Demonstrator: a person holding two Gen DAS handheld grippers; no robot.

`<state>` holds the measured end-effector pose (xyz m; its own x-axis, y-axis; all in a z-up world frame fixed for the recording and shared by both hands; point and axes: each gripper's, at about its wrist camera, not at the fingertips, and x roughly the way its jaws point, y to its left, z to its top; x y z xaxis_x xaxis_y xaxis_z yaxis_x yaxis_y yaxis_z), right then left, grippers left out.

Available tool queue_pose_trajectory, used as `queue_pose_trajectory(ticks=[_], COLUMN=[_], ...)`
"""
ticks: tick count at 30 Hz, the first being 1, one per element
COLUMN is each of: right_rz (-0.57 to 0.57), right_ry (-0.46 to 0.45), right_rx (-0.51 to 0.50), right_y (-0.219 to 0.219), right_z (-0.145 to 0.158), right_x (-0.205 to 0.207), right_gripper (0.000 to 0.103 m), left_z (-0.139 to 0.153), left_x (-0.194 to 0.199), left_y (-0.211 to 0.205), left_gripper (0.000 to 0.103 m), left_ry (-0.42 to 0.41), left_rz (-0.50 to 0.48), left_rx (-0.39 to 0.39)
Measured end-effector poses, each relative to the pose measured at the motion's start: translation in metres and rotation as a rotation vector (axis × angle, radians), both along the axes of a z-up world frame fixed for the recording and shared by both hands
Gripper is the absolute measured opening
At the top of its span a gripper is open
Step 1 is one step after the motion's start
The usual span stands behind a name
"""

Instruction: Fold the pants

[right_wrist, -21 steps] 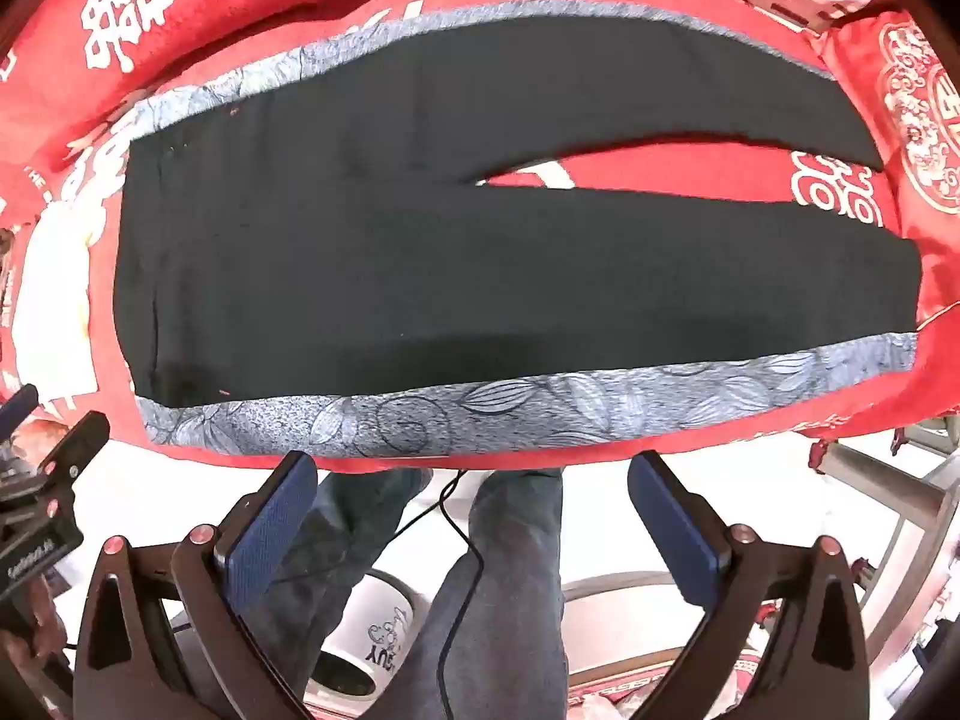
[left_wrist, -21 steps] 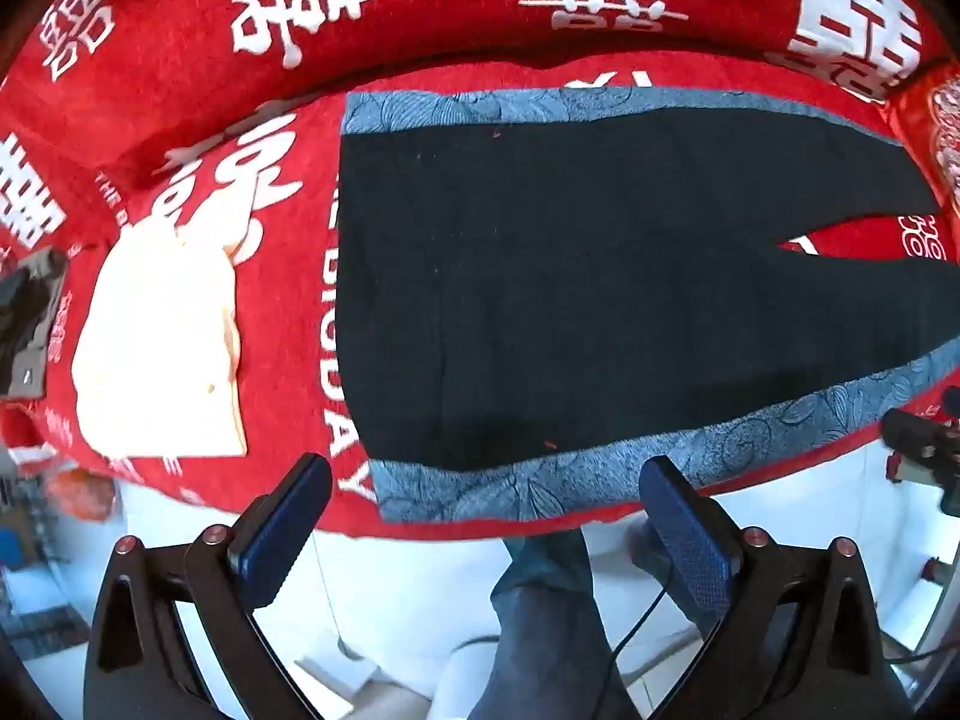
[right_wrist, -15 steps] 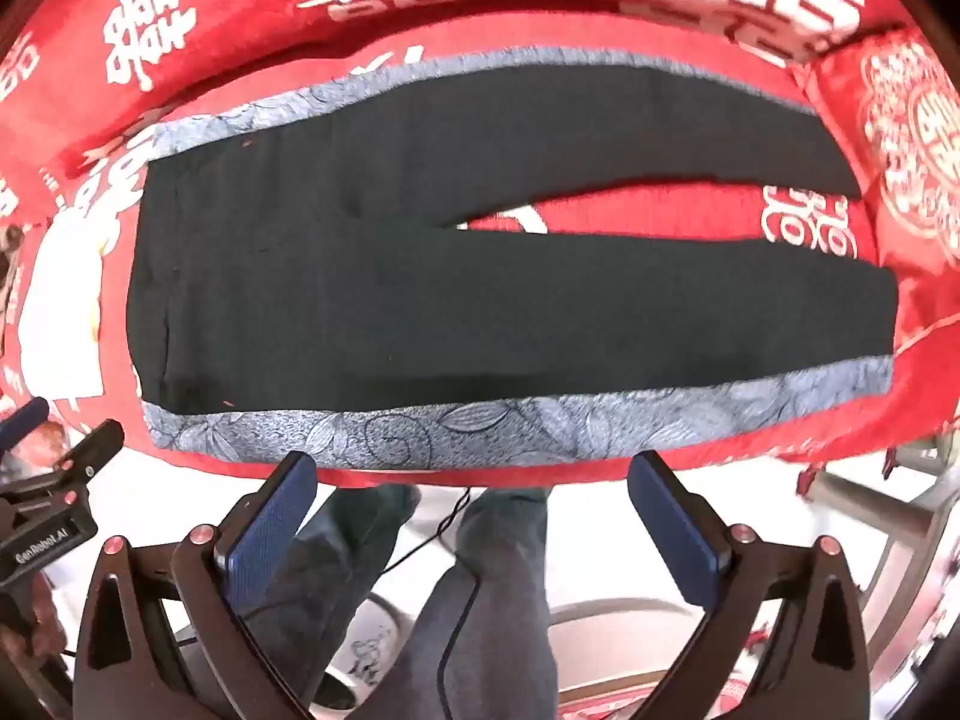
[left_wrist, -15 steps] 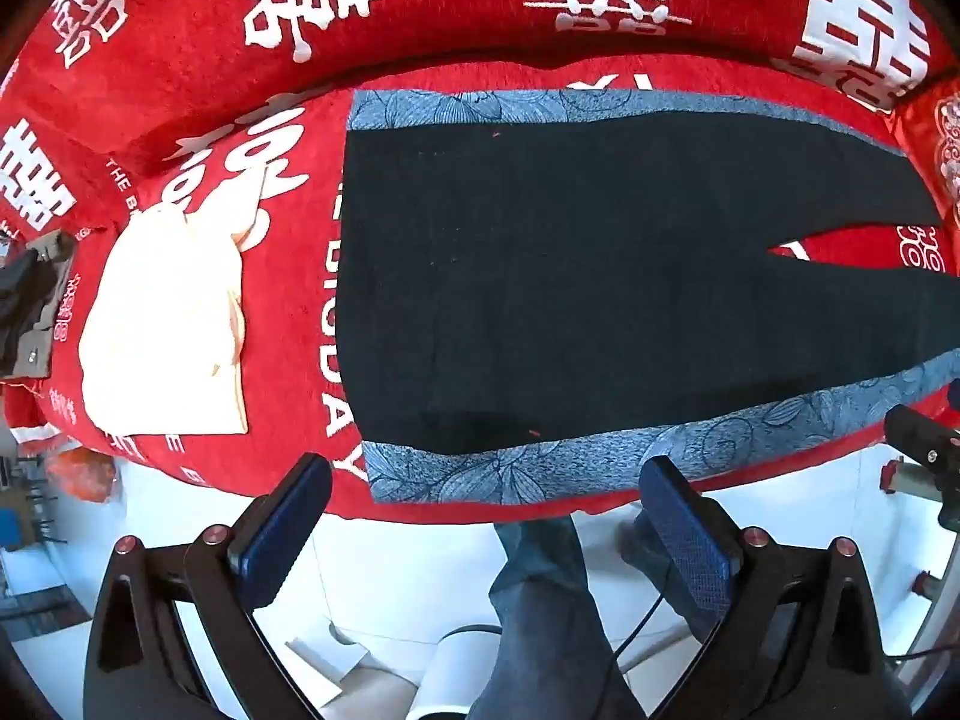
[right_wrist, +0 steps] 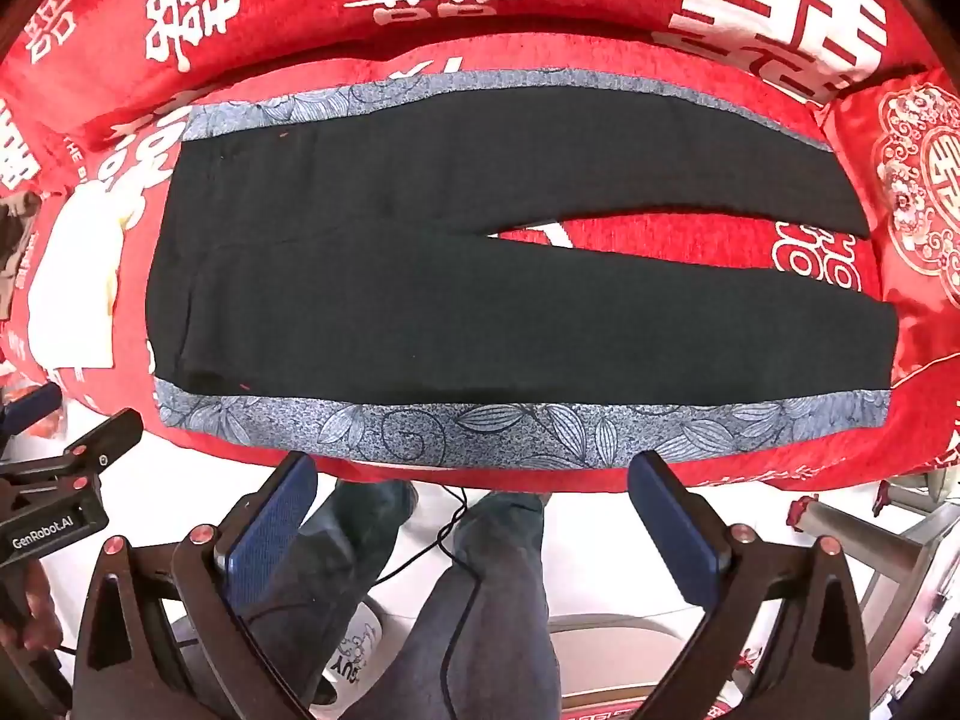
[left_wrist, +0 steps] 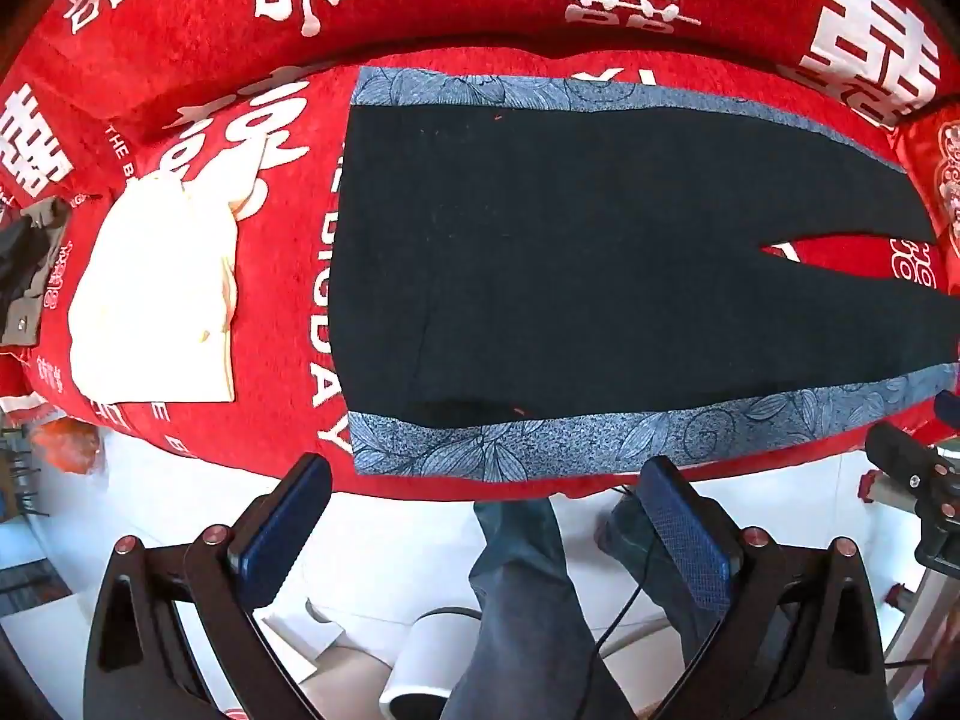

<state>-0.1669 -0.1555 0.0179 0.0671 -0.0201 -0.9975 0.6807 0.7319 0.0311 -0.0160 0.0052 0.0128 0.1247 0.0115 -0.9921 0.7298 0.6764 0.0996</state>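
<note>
While hems (right_wrist: 864, 312) (right view) visible

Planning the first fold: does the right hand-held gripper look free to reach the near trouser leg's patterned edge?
Probably yes. The right hand-held gripper is open and empty, hovering just off the patterned edge of the pants, with nothing lying on it.

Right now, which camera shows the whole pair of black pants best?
The right wrist view: the black pants lie flat, waistband to both leg ends. The left wrist view shows the waist, but the legs run off the right edge.
</note>
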Motion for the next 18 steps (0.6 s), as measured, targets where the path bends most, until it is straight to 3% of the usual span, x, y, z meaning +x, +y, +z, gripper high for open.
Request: queue_pose_trajectory(ticks=[18], right_rz=[-0.026], right_ry=[-0.004], right_rx=[0.004], right_y=[-0.007], right_z=[0.003], right_x=[-0.003], right_gripper=[0.103], left_z=[0.014], left_x=[-0.003], left_y=[-0.012], left_gripper=[0.103], left_ry=[-0.032], left_rz=[-0.025], left_rx=[-0.011])
